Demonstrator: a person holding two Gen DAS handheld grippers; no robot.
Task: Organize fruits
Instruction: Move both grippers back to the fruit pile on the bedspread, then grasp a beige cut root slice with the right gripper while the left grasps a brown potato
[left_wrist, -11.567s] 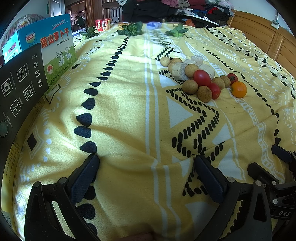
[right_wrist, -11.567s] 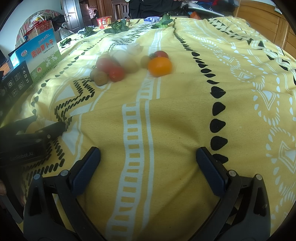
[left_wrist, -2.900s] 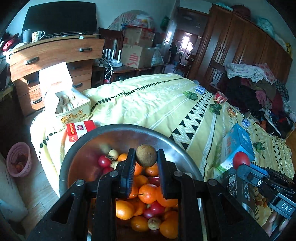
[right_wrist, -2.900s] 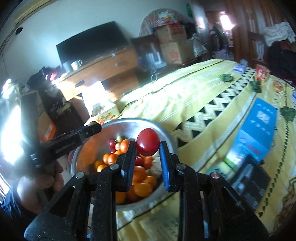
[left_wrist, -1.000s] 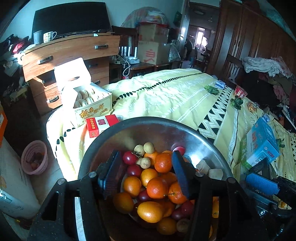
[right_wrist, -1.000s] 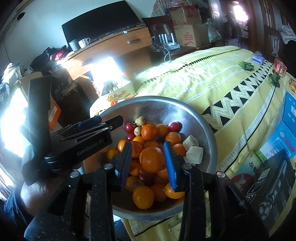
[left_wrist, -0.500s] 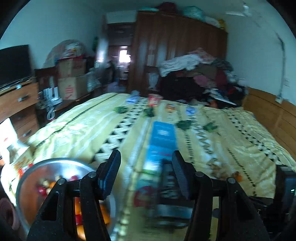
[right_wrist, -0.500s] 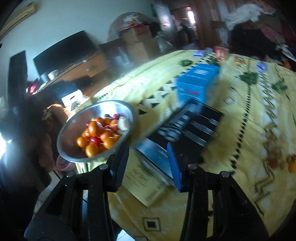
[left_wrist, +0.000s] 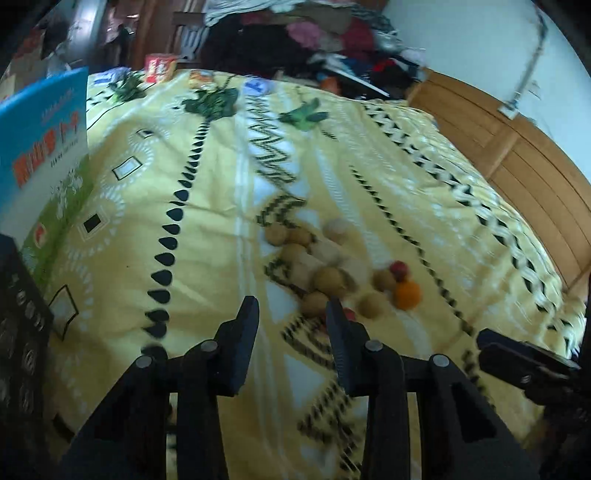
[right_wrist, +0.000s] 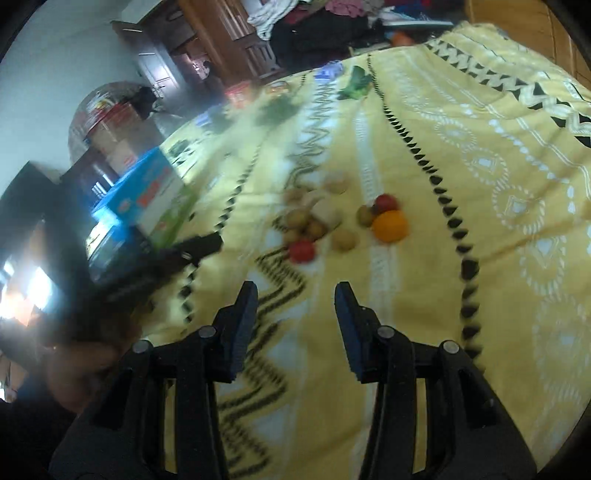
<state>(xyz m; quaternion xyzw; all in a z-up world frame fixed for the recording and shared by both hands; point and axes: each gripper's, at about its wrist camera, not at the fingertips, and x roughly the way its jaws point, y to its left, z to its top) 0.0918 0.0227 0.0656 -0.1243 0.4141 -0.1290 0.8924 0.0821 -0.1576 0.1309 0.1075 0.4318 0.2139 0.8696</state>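
A cluster of small fruits lies on the yellow patterned bedspread (left_wrist: 207, 229): several brown round fruits (left_wrist: 327, 278), pale chunks (left_wrist: 325, 253), a red fruit (left_wrist: 399, 268) and an orange (left_wrist: 406, 294). My left gripper (left_wrist: 291, 314) is open and empty, just short of the cluster's near edge. In the right wrist view the same cluster shows with the orange (right_wrist: 389, 226) and a red fruit (right_wrist: 302, 250). My right gripper (right_wrist: 293, 297) is open and empty, a little short of it. The frames are motion-blurred.
A blue and green box (left_wrist: 44, 147) and a black box (left_wrist: 18, 314) stand at the bed's left. Green leafy items (left_wrist: 212, 101) and small packets lie at the far end. A wooden headboard (left_wrist: 535, 177) runs along the right. Clothes are piled behind.
Both grippers have swung away from the metal bowl of fruit and back over the bed, and now face the fruit cluster. The bowl is out of view. Both grippers are empty.
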